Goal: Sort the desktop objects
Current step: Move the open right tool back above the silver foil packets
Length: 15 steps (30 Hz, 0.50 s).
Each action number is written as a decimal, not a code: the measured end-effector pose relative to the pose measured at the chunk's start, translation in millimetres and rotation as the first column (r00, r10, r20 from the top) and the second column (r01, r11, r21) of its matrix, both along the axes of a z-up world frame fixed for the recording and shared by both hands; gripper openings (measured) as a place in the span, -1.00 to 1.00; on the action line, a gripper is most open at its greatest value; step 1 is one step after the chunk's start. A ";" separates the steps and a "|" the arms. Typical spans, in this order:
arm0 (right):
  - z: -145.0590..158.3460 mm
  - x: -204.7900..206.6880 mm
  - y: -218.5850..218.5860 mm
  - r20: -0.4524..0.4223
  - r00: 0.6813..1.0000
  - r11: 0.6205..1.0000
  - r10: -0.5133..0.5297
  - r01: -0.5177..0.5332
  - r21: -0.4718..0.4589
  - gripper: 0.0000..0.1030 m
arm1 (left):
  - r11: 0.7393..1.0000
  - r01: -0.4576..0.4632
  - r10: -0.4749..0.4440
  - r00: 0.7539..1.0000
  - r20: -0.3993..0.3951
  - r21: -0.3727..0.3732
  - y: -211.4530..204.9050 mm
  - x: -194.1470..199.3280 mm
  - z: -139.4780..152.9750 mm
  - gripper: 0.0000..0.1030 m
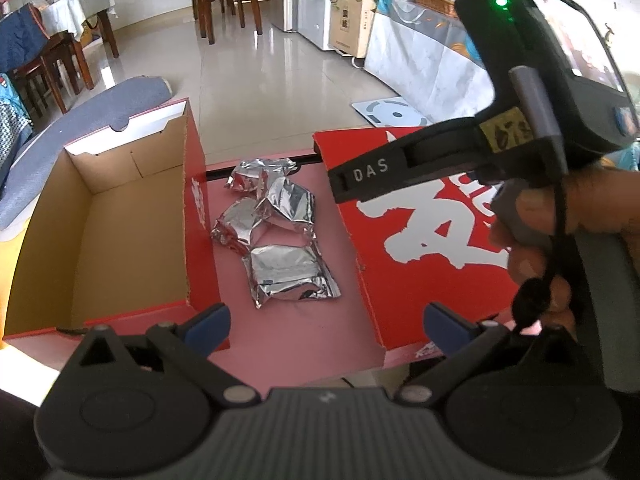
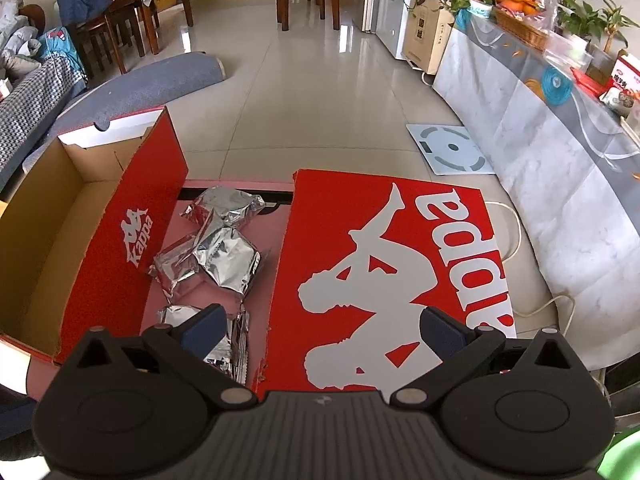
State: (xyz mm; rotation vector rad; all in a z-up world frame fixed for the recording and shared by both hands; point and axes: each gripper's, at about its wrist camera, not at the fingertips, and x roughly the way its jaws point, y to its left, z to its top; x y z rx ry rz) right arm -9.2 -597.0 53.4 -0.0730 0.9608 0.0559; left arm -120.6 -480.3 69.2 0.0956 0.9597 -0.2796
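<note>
Nearest the desk's front edge, both hand-held grippers hang with fingers spread and nothing between them: the left hand-held gripper [image 1: 326, 322] sits above the pink desk [image 1: 308, 332] facing the gap between the two red cardboard pieces, and the right hand-held gripper [image 2: 322, 328] hovers over the near end of the box lid [image 2: 384, 280], its left finger over the closest packet. A hand [image 1: 560, 236] wrapped round the right tool's handle shows at the right of the left wrist view.

Just beyond, four crinkled foil packets [image 1: 276, 232] lie in a loose heap on the desk's middle strip, some overlapping, none yet gripped. Toward the left edge stands the open shoebox [image 1: 100, 232], its brown interior bare as far as can be seen. Toward the right edge the lid lies flat, printed side up.

Judging by this, the sorting has hardly started: every visible packet is outside the box and all remain to be moved. Past the far edge come tiled floor, chairs and a cloth-covered side table.
</note>
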 end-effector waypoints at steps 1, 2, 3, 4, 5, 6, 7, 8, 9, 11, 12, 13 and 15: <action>0.0 0.2 0.2 0.000 1.000 1.000 0.000 0.000 0.000 1.00 | 1.000 0.006 -0.006 1.000 0.000 0.001 0.6 -1.3 1.0 1.00; 0.1 0.4 0.9 0.000 1.000 1.000 0.000 0.000 -0.003 1.00 | 1.000 0.011 -0.011 1.000 0.000 0.002 1.2 -2.7 1.9 1.00; 0.2 0.5 1.6 0.000 1.000 1.000 0.001 -0.001 -0.006 1.00 | 1.000 0.017 -0.017 1.000 0.001 0.002 1.8 -4.1 3.1 1.00; 0.3 0.5 2.2 0.001 1.000 1.000 0.003 -0.003 -0.008 1.00 | 1.000 0.021 -0.021 1.000 0.003 0.001 2.5 -5.6 4.4 1.00; 0.2 0.6 2.6 0.000 1.000 1.000 0.003 -0.003 -0.010 1.00 | 1.000 0.023 -0.023 1.000 0.006 -0.002 3.6 -7.5 6.4 1.00; 0.2 0.8 3.1 0.000 1.000 1.000 0.003 -0.003 -0.012 1.00 | 1.000 0.025 -0.025 1.000 0.010 -0.007 4.9 -9.5 8.8 1.00; 0.1 0.9 3.5 -0.001 1.000 1.000 0.003 -0.003 -0.014 1.00 | 1.000 0.027 -0.026 1.000 0.014 -0.014 6.5 -11.4 11.6 1.00; 0.0 1.0 3.8 -0.003 1.000 1.000 0.002 -0.002 -0.017 1.00 | 0.999 0.028 -0.028 0.999 0.018 -0.022 8.0 -13.0 14.3 1.00; -0.2 1.2 3.9 -0.003 1.000 1.000 0.000 0.000 -0.021 1.00 | 0.999 0.030 -0.029 0.999 0.021 -0.027 9.2 -13.9 16.7 1.00; -0.3 1.3 4.1 -0.001 1.000 1.000 -0.005 0.004 -0.030 1.00 | 0.999 0.034 -0.033 0.999 0.029 -0.032 11.8 -15.9 21.8 1.00; -0.3 1.2 4.1 -0.001 1.000 0.999 -0.006 0.006 -0.033 1.00 | 0.999 0.034 -0.033 0.999 0.035 -0.032 13.3 -16.9 24.2 1.00; -0.3 1.4 3.8 -0.001 1.000 0.999 -0.008 0.008 -0.032 1.00 | 0.999 0.033 -0.032 0.999 0.041 -0.029 15.0 -17.5 26.4 1.00; -0.3 1.4 3.6 -0.001 1.000 0.999 -0.011 0.011 -0.035 1.00 | 0.999 0.026 -0.024 0.999 0.048 -0.021 18.8 -17.2 29.7 1.00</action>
